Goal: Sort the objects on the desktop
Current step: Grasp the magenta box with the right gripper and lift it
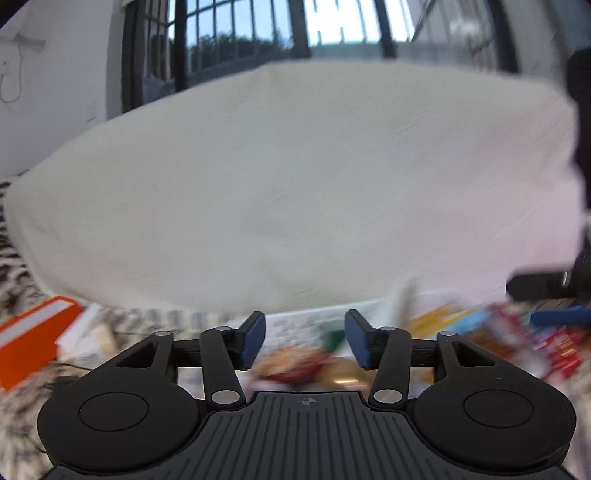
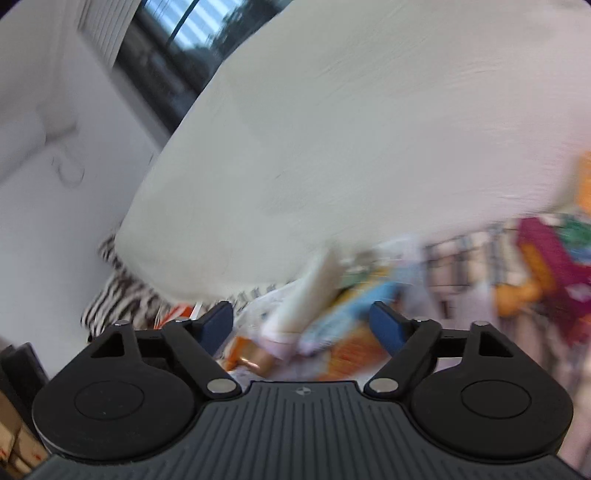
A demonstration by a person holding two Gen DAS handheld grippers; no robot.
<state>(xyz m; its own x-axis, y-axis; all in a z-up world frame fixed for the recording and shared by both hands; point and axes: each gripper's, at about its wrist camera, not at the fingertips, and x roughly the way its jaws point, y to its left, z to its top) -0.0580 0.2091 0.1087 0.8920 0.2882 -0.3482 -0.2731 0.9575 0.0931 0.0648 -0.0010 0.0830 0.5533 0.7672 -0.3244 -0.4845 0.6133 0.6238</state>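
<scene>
A wide white cloth-covered surface [image 1: 295, 177], a bed or a draped desk, I cannot tell which, fills most of both views, with a barred dark-framed window [image 1: 258, 33] behind it and a white wall [image 1: 55, 74] to the left. A black-and-white zebra-striped fabric [image 1: 14, 258] lies along its near left edge.

In front of it lies a blurred heap of colourful printed packets and papers [image 1: 461, 325], stretching sideways across the frame in front of both tools; single items cannot be told apart. In the right wrist view a pale cream tube-like object [image 2: 306, 295] lies tilted, its long axis running from lower left to upper right, among orange and light-blue packets [image 2: 354, 317]. A magenta and orange packet [image 2: 546, 258] lies further right. An orange box with a white stripe [image 1: 33, 336] lies at the left, well apart from the heap.

The left hand-held gripper [image 1: 304, 339] stands moderately wide, blue pads [image 1: 255, 339] apart with nothing between them. The right hand-held gripper [image 2: 303, 325] is spread wider, also gripping nothing. A dark shape at the right edge of the left view may be that right tool; it is too blurred to tell.
</scene>
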